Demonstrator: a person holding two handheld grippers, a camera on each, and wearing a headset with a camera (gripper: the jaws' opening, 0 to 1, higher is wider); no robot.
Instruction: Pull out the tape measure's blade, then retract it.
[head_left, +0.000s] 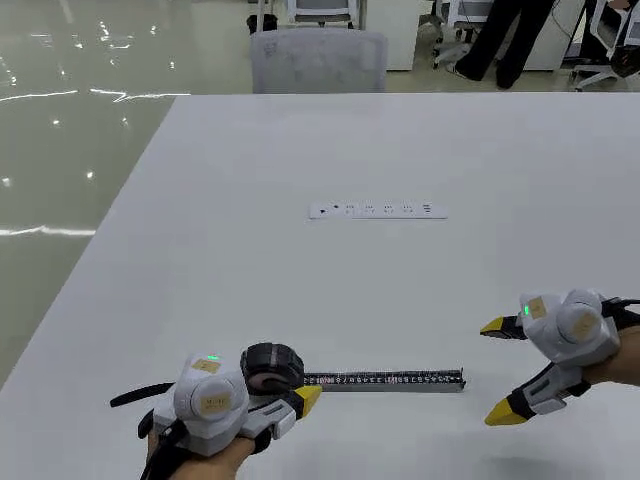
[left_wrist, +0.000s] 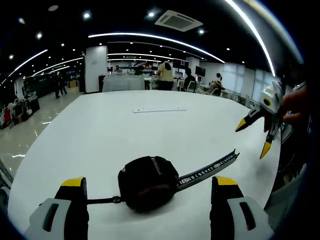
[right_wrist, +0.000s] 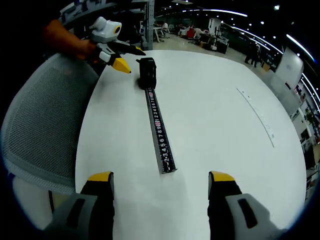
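the black round plastic tape measure case (head_left: 272, 366) sits on the white table (head_left: 400, 150), between the widely spread jaws of the left gripper (left_wrist: 149, 181), with a gap on each side. from the case the dark numbered metal blade (head_left: 385, 379) lies flat, its long axis pointing at the right gripper (head_left: 496, 369). the blade's tip stops just short of that gripper's wide, empty jaws, so the right one is nearer the tip. retraction looks not yet done. a flat white power strip (head_left: 378, 210) lies well beyond the case.

tape measure (head_left: 272, 366): black, rounded, on white desk (head_left: 400, 150) by near edge, left part | blade (head_left: 385, 379): dark, white numerals, drawn out, flat, parallel to near edge
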